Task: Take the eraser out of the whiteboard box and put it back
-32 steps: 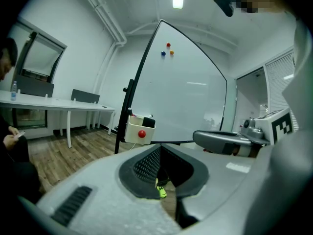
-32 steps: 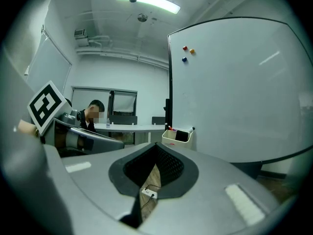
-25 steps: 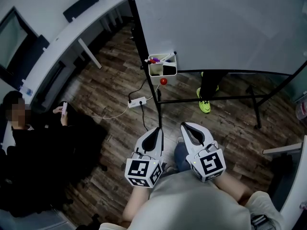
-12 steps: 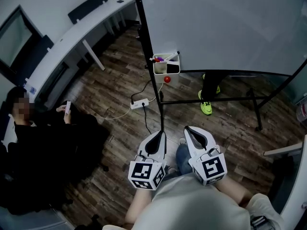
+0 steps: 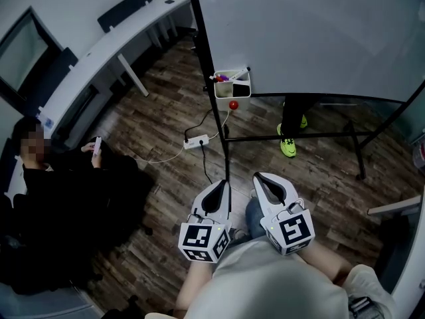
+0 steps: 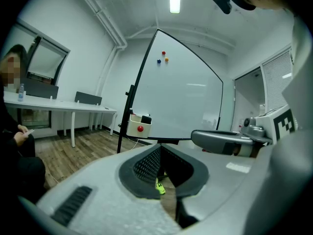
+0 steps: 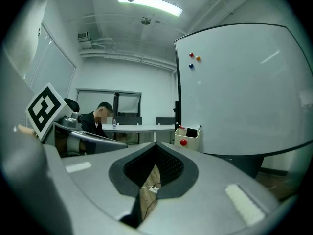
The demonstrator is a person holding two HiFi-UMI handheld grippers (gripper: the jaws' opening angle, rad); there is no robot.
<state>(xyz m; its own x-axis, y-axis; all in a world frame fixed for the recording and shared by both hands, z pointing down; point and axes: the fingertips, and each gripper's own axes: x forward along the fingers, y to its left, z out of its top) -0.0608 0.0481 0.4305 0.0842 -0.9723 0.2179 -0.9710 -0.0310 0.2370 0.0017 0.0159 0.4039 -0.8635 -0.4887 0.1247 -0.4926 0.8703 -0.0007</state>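
The left gripper [image 5: 221, 186] is clenched on nothing. In the left gripper view its two dark pads meet at the tips [image 6: 159, 147], and only wooden floor and a green shoe [image 6: 159, 187] show through the slit below them. The right gripper [image 5: 261, 178] is clenched too and equally empty. In the right gripper view its tips [image 7: 155, 145] are together, with floor and a white power strip [image 7: 153, 189] visible beneath.

Both grippers are held side by side, just apart, close in front of the person's torso. Their noses point forward toward the whiteboard stand and tilt only slightly downward. The marker cube of the left one [image 5: 199, 239] and that of the right one [image 5: 292, 230] sit at the rear ends, nearest the body. The forearms run back under the light shirt.

The whiteboard box [image 5: 232, 90] hangs at the lower left corner of the whiteboard [image 5: 312, 32], well ahead of both grippers and untouched. The eraser [image 5: 242, 83] stands inside it as a dark block on the right side, with coloured pens [image 5: 222, 78] to its left. A red magnet [image 5: 233, 104] sits just below the box front.

Further left, a person in dark clothes [image 5: 60, 205] sits on the floor beside a long white desk [image 5: 99, 45].
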